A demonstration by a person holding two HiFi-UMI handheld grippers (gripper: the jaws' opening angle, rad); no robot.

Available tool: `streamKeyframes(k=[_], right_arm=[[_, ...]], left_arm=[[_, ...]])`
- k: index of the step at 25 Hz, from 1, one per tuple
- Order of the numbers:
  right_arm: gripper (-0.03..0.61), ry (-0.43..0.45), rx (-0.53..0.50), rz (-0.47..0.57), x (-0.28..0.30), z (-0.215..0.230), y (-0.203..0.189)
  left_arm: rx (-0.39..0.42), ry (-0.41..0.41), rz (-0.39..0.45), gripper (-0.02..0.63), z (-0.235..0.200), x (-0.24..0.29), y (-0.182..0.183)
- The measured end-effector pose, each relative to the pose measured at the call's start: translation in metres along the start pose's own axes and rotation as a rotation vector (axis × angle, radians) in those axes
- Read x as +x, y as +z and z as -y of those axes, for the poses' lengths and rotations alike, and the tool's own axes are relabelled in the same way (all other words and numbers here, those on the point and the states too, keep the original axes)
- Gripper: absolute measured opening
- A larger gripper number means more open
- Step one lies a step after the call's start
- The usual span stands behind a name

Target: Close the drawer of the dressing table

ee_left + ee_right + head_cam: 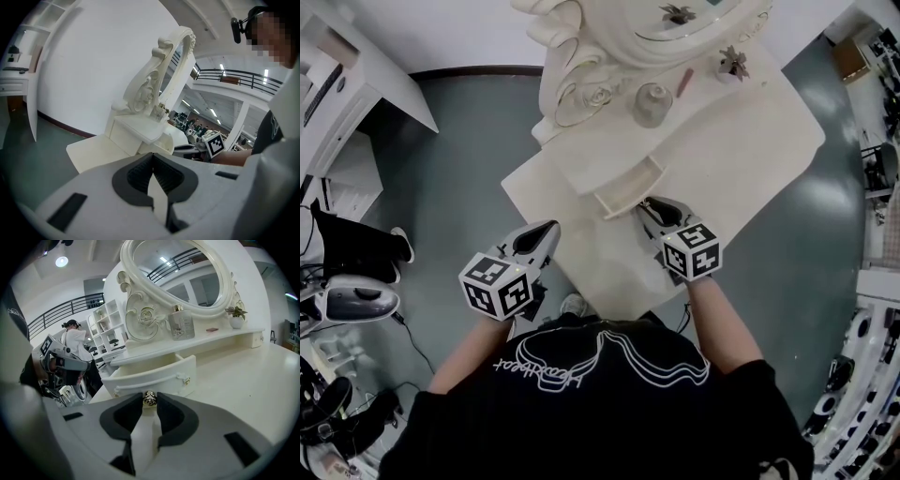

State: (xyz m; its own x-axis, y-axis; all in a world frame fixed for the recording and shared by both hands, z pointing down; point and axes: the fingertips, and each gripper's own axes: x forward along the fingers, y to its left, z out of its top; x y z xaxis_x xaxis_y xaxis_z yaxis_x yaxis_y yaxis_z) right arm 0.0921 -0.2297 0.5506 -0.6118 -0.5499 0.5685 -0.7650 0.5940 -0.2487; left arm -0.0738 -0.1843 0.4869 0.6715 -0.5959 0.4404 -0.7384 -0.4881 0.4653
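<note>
The white dressing table (741,159) has a small drawer (628,187) pulled out from under its raised shelf. In the right gripper view the drawer front (154,376) stands open just ahead, and its small gold knob (149,398) sits pinched between the jaw tips. My right gripper (645,204) is shut on that knob. My left gripper (551,228) hovers at the table's left front edge, apart from the drawer. Its jaws meet at the tips (153,169) with nothing between them.
On the shelf stand a glass perfume bottle (181,323), a pink item (684,81) and a small potted plant (236,315) below the oval mirror (178,273). White shelving (337,84) and dark equipment (347,300) line the floor at the left.
</note>
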Motion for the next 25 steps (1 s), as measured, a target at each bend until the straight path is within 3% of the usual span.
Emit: streamKeyframes(k=[25], right_arm=[[0.098, 0.016, 0.002, -0.022, 0.036, -0.004, 0.02]], left_arm=[[-0.034, 0.058, 0.045, 0.003, -0.029, -0.019, 0.006]])
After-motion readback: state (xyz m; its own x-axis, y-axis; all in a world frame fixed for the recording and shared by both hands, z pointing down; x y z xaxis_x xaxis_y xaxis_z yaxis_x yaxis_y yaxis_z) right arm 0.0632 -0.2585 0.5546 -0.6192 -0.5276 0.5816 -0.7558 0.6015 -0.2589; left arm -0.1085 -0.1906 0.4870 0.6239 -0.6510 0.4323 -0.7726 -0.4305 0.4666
